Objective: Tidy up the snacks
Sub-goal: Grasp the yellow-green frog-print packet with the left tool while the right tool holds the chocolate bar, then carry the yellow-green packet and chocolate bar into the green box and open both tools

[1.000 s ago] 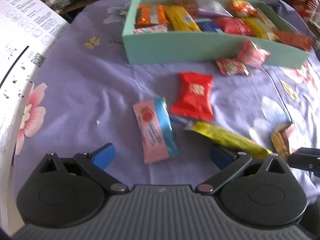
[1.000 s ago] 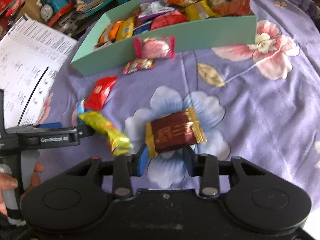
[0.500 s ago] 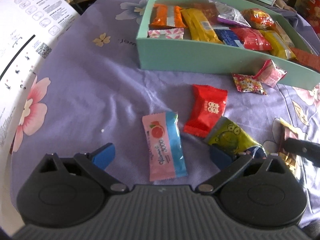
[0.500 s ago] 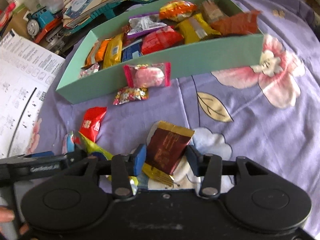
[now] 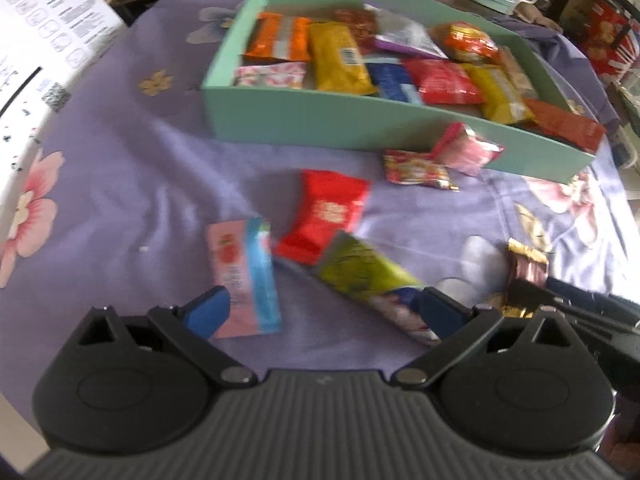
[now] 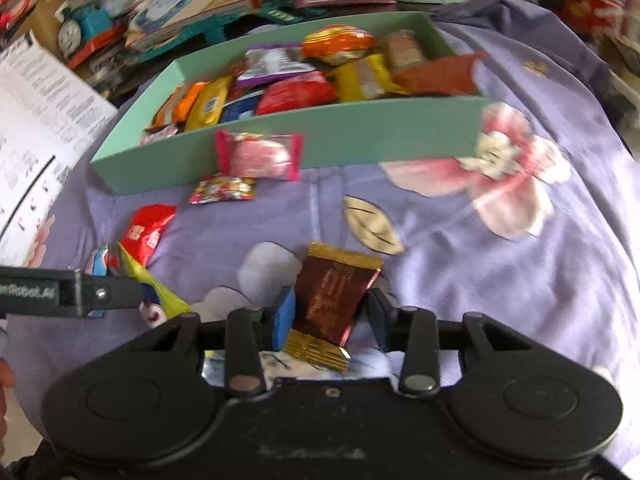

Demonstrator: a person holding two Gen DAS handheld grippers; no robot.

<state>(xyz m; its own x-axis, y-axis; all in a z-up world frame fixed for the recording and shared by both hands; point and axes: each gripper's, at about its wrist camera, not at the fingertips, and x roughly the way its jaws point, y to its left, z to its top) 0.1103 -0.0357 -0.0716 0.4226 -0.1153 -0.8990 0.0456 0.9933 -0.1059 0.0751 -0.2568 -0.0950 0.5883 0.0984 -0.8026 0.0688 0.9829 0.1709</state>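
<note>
A mint-green box full of snack packets stands on the purple flowered cloth. My left gripper is open; a pink-and-blue packet and a yellow-green packet lie between its fingers, with a red packet just beyond. My right gripper is shut on a dark red and gold packet, which also shows at the right of the left wrist view. A pink candy leans on the box wall, a small colourful packet beside it.
A white printed sheet lies at the left. Books, a toy train and boxes crowd the far side behind the green box. The left gripper's finger reaches into the right wrist view from the left.
My right gripper has lifted the dark red packet off the cloth and tilted it upright. My left gripper has moved slightly nearer the yellow-green and pink-blue packets and stayed open.
</note>
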